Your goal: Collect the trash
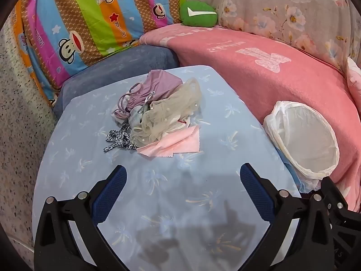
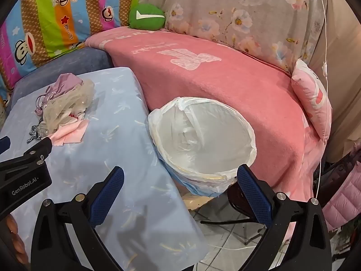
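Observation:
A pile of fabric scraps [image 1: 155, 115] lies in the middle of the light blue table [image 1: 158, 203]: purple cloth, cream mesh, a leopard-print strip and a pink cloth [image 1: 178, 144] at its near edge. My left gripper [image 1: 182, 178] is open and empty, above the table just short of the pile. A bin lined with a white bag [image 2: 200, 137] stands at the table's right edge; it also shows in the left wrist view [image 1: 302, 140]. My right gripper [image 2: 180, 180] is open and empty, just short of the bin's near rim. The pile also shows in the right wrist view [image 2: 65, 110].
A pink blanket [image 2: 225, 85] covers the sofa behind the table and bin. A green plush [image 1: 198, 13], a striped cartoon quilt [image 1: 74, 22] and a floral cover [image 2: 237, 11] lie behind. A pink pillow [image 2: 313, 99] is at right. Tiled floor [image 2: 225, 237] lies below the bin.

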`<state>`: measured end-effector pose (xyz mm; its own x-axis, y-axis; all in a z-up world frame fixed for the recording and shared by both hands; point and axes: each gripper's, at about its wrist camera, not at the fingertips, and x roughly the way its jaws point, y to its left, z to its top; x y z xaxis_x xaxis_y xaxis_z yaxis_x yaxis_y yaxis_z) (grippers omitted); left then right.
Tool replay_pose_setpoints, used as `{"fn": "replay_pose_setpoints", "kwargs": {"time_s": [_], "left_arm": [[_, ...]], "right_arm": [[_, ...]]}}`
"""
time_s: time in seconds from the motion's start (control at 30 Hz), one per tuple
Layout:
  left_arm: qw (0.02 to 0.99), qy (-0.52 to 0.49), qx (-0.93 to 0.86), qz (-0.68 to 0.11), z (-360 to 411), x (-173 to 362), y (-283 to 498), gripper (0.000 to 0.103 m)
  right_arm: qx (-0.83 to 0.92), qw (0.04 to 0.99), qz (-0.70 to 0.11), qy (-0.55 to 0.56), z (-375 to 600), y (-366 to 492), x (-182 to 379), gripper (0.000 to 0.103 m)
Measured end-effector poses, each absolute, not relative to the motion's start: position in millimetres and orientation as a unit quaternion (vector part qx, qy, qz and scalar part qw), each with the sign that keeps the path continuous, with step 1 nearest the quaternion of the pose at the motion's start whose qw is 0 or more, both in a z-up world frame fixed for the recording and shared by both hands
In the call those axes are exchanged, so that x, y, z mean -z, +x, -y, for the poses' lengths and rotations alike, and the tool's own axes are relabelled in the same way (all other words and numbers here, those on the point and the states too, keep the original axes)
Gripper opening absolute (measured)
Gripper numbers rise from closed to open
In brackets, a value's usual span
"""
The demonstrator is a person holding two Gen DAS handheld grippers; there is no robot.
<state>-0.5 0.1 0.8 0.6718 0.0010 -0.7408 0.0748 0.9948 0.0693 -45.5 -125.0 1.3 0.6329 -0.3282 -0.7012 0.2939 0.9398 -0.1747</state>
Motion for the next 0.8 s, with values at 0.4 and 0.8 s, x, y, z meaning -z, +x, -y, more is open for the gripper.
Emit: {"fn": "replay_pose_setpoints", "kwargs": {"time_s": [0.4,0.8], "left_arm": [[0.914,0.046,0.022,-0.402,2.4,-7.4,-3.3,0.096],[0.914,0.04,0.028,-0.403,-0.5,-2.9,-5.8,0.096]], "right_arm": [[0.173,0.903,-0.393,-0.023,123.8,-45.8,-0.4,0.097],[0.173,0.904,-0.39,-0.023,121.2,-49.2,-4.6,0.097]]}}
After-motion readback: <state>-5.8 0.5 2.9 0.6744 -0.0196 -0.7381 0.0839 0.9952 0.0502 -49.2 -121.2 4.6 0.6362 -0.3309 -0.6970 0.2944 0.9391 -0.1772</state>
